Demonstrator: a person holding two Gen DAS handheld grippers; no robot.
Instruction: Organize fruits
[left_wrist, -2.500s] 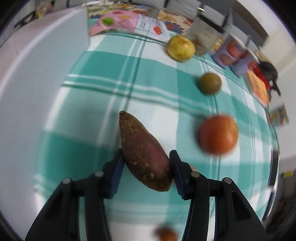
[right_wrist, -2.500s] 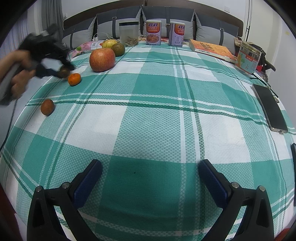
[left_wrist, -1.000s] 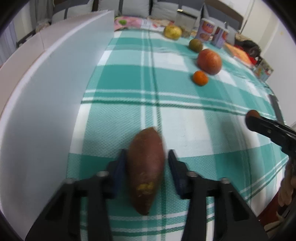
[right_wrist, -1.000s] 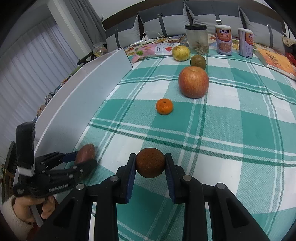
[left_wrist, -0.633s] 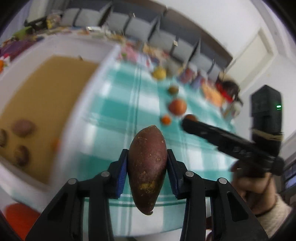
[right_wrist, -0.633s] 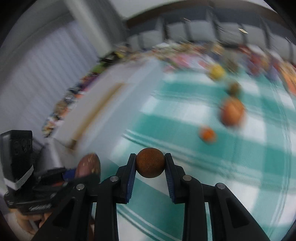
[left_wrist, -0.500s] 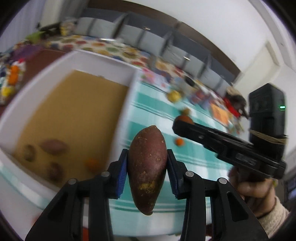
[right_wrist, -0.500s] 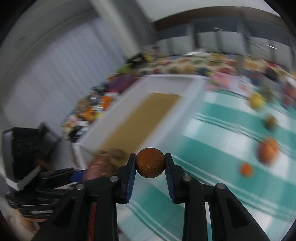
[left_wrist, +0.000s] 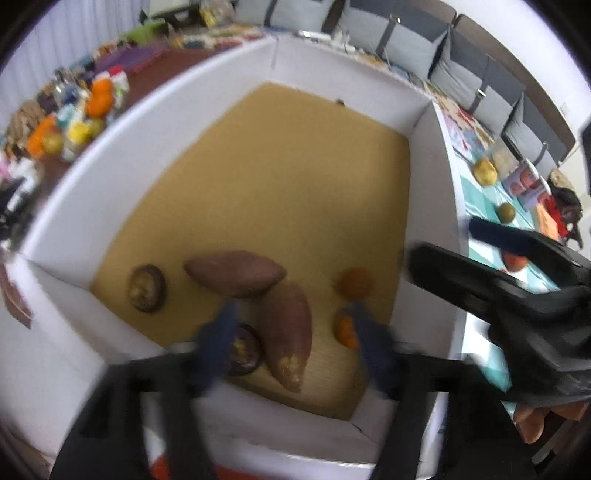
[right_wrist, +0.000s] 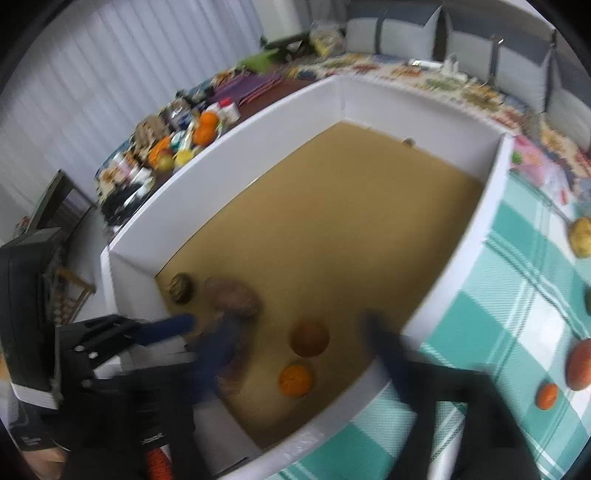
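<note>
As jaws open, sweet potato (left_wrist: 286, 332) between left gripper (left_wrist: 295, 343) fingers.

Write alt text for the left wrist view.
The left gripper, jaws opening, hangs over a white box with a tan floor, and a sweet potato lies free between its fingers. Beside it lie a second sweet potato, two dark round fruits and two orange ones.
</note>
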